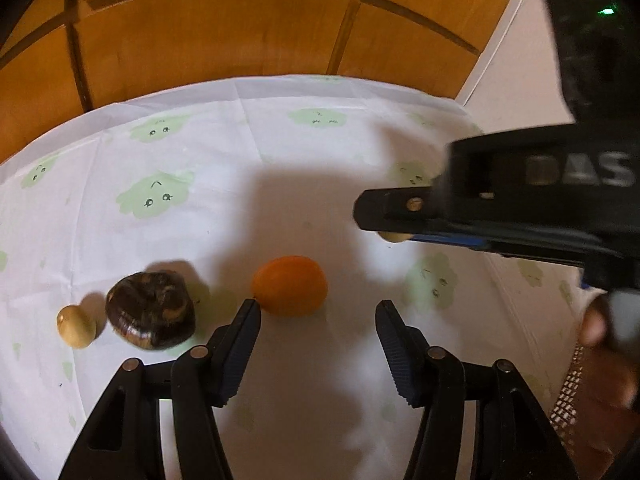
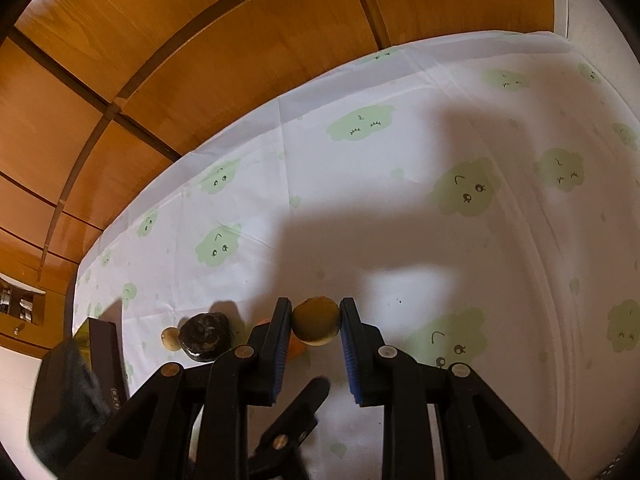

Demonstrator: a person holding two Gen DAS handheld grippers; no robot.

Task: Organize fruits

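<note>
Fruits on a counter (image 1: 320, 140) with white cloud-print cloth, orange fruit (image 1: 290, 285) as landmark, dark brown fruit (image 1: 151, 309) and small tan fruit (image 1: 75, 326) to its left, left hand-held gripper (image 1: 318, 312) apart just before it, right hand-held gripper (image 2: 315, 312) clamped on a yellowish fruit (image 2: 315, 321) above the cloth.

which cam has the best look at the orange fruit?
Left wrist: the orange fruit lies whole on the tablecloth, just beyond the left gripper. Right wrist shows only an orange sliver behind a finger.
</note>
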